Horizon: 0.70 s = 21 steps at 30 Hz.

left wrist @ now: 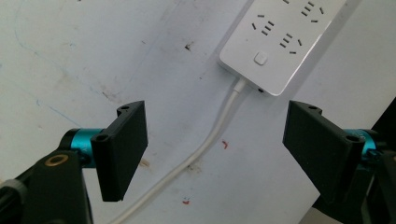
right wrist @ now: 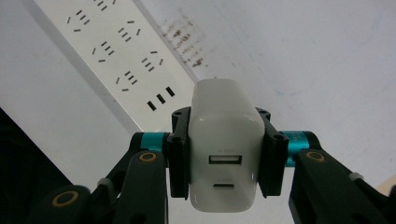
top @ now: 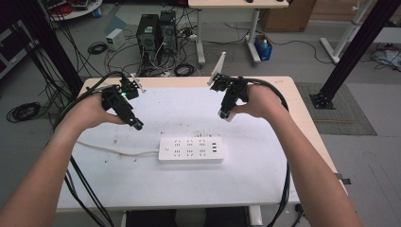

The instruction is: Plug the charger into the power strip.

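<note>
A white power strip (top: pixel 191 150) lies flat in the middle of the white table, its cord (top: pixel 113 150) running off to the left. In the left gripper view the strip's switch end (left wrist: pixel 275 42) and cord (left wrist: pixel 219 126) lie below the jaws. My left gripper (top: pixel 137 125) hovers above and left of the strip, open and holding nothing (left wrist: pixel 215 154). My right gripper (top: pixel 226 115) hangs above the strip's far right, shut on a white USB charger (right wrist: pixel 225 149) whose two ports face the camera. The strip's sockets (right wrist: pixel 121 60) lie beneath it.
The white table (top: pixel 265 175) carries brown stains near its left side. Beyond its far edge stand computer towers (top: pixel 156 33), loose cables on the floor and another table's legs (top: pixel 201 38). Black frame posts (top: pixel 354 47) rise at both sides.
</note>
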Each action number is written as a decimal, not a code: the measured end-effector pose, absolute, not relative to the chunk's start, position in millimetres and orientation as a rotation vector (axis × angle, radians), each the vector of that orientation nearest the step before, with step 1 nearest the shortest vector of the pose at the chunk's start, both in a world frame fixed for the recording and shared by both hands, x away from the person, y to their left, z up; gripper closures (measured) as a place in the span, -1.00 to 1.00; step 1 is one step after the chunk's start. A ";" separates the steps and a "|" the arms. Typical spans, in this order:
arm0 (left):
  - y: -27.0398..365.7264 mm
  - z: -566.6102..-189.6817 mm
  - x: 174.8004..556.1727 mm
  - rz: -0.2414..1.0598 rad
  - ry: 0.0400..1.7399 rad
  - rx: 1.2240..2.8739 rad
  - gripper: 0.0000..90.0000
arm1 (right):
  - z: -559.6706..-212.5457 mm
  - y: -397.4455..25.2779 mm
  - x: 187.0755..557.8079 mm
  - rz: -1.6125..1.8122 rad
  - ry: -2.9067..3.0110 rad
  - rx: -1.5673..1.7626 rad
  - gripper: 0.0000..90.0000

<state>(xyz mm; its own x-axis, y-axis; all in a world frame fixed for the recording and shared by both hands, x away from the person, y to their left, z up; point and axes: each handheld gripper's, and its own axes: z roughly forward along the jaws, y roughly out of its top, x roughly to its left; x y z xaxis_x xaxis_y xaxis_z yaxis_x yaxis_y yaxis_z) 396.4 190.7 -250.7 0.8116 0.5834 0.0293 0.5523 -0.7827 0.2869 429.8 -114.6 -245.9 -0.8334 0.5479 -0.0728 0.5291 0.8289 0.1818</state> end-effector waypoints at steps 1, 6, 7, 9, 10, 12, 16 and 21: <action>191.6 -250.3 394.4 0.168 0.873 2.731 -0.51 | -249.0 -109.0 430.0 0.223 2.900 0.829 0.38; 195.1 -249.7 389.6 0.173 0.870 2.724 -0.51 | -269.0 -75.8 428.0 0.141 3.007 0.643 0.38; 195.6 -250.2 388.2 0.175 0.874 2.721 -0.51 | -273.9 -71.4 428.1 0.137 3.021 0.596 0.38; 197.0 -250.2 386.0 0.170 0.864 2.727 -0.51 | -283.0 -62.2 427.5 0.102 3.044 0.501 0.38; 197.5 -250.7 384.7 0.168 0.866 2.724 -0.51 | -287.7 -57.3 425.4 0.085 3.058 0.493 0.38; 198.8 -251.2 382.7 0.164 0.866 2.727 -0.51 | -298.2 -49.8 424.2 0.050 3.080 0.403 0.38; 201.5 -251.6 379.3 0.173 0.865 2.724 -0.51 | -317.2 -38.3 422.4 -0.008 3.104 0.294 0.38; 203.5 -252.4 374.9 0.181 0.851 2.730 -0.51 | -334.1 -30.4 424.2 -0.065 3.118 0.219 0.38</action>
<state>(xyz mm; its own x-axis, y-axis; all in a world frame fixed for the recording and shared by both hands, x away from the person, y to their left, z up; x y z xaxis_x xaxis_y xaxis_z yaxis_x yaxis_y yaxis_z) 374.9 203.5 -252.4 0.8193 0.5722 0.0372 0.5377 -0.7892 0.2967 424.2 -30.4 -334.1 -0.9900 0.1397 -0.0178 0.1403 0.9893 -0.0404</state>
